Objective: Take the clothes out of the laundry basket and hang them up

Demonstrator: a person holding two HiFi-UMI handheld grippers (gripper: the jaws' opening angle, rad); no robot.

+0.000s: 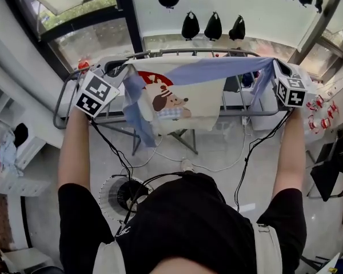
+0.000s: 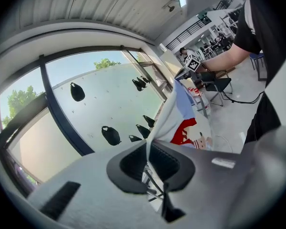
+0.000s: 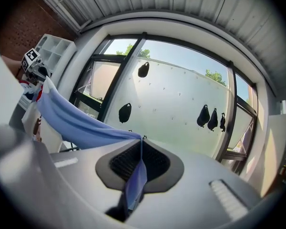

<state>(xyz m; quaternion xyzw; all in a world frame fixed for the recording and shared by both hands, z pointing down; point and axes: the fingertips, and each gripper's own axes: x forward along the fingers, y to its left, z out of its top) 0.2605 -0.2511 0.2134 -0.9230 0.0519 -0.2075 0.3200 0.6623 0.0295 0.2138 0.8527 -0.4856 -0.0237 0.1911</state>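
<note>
Above the drying rack point(image 1: 62, 104): a cream shirt point(image 1: 180, 99) with a cartoon dog print and pale blue trim is stretched flat between the two grippers, and its lower part drapes in front of the rails.
Left gripper point(image 1: 120, 69): clenched on one top corner of the shirt; in the left gripper view the cloth runs out from between the closed pads point(image 2: 132, 162).
Right gripper point(image 1: 272, 66): pinched tight on the blue edge at the other corner, and a fold of blue cloth trails down between its jaws.
Done so far: this shirt is out of the basket, spread open and raised to rack height.
Left to do: lay it over a rail and let go; by my reading it isn't resting on the rack yet.
Basket: the round white thing point(image 1: 110, 192) on the floor may be the basket, but the person's body hides half of it, so its contents can't be told.
Arms: both forearms point(image 1: 74, 147) reach forward and spread wide at about equal height, with the grippers pointing away from the body toward the window.
</note>
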